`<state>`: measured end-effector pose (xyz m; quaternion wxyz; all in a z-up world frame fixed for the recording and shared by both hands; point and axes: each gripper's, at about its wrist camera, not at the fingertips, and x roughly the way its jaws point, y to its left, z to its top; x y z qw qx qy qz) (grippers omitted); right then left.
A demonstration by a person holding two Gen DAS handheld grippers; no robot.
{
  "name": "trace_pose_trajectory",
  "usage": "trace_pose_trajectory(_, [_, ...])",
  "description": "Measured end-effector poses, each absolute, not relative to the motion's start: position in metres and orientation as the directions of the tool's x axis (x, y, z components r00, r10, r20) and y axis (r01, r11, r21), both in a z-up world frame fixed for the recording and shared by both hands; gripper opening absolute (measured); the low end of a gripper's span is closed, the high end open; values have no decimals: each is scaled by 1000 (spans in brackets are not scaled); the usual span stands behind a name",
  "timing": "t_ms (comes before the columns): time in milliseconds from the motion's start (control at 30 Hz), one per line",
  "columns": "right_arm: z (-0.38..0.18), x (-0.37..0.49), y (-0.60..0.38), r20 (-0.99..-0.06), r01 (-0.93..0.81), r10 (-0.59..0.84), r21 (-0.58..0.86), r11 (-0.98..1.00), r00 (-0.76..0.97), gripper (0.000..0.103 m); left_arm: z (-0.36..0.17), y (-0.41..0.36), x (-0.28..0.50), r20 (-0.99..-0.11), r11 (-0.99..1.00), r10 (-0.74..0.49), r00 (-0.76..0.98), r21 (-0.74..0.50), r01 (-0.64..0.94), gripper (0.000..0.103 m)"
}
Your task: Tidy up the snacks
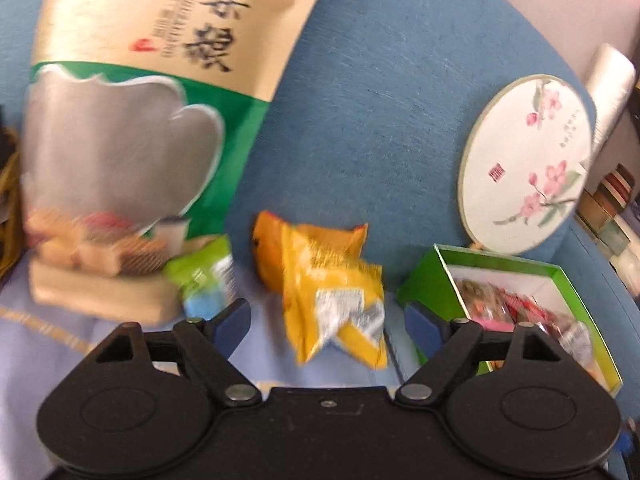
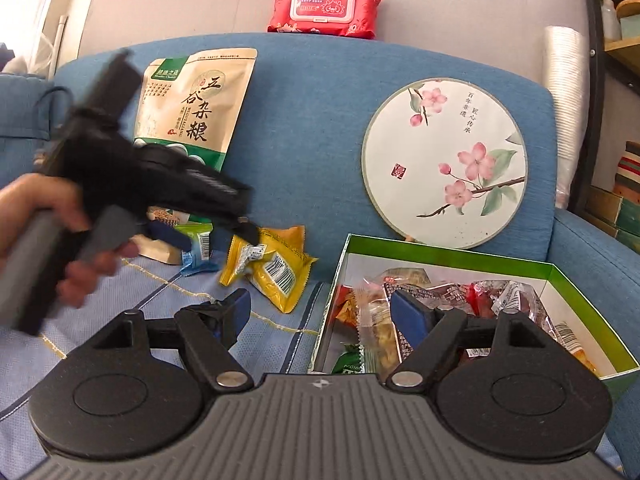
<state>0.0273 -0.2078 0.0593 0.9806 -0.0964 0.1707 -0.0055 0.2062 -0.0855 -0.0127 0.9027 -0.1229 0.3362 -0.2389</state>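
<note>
Snacks: yellow packets [image 1: 332,280] loose on sofa seat [image 2: 260,344], left of green box [image 2: 448,258] already part-filled. Left gripper [image 1: 326,320] wide, empty, nearing yellow packets. Right gripper [image 2: 324,312] wide, empty, above box edge. Next: close left jaws on packet, carry right into box

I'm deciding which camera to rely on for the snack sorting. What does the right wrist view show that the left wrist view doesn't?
Only the right wrist view shows the red wet-wipes pack on the sofa back, the person's hand holding the left gripper, and the open right gripper.

Only the left wrist view shows the left gripper's own jaws, open in front of the yellow packets.

Both show the large grain bag, the round fan, the green box of snacks and the small green packet.
</note>
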Motion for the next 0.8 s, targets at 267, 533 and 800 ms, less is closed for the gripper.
trace_pose_trajectory(267, [59, 34, -213, -363, -39, -10, -128, 991, 932, 103, -41, -91, 242, -572, 809, -580, 580, -490, 325, 47])
trace_pose_trajectory(533, [60, 29, -203, -396, -130, 79, -103, 986, 915, 103, -42, -48, 188, -607, 749, -663, 439, -555, 363, 37])
trace_pose_trajectory(800, [51, 30, -184, -539, -343, 327, 75, 936, 776, 103, -37, 9, 124, -633, 737, -673, 383, -528, 422, 84])
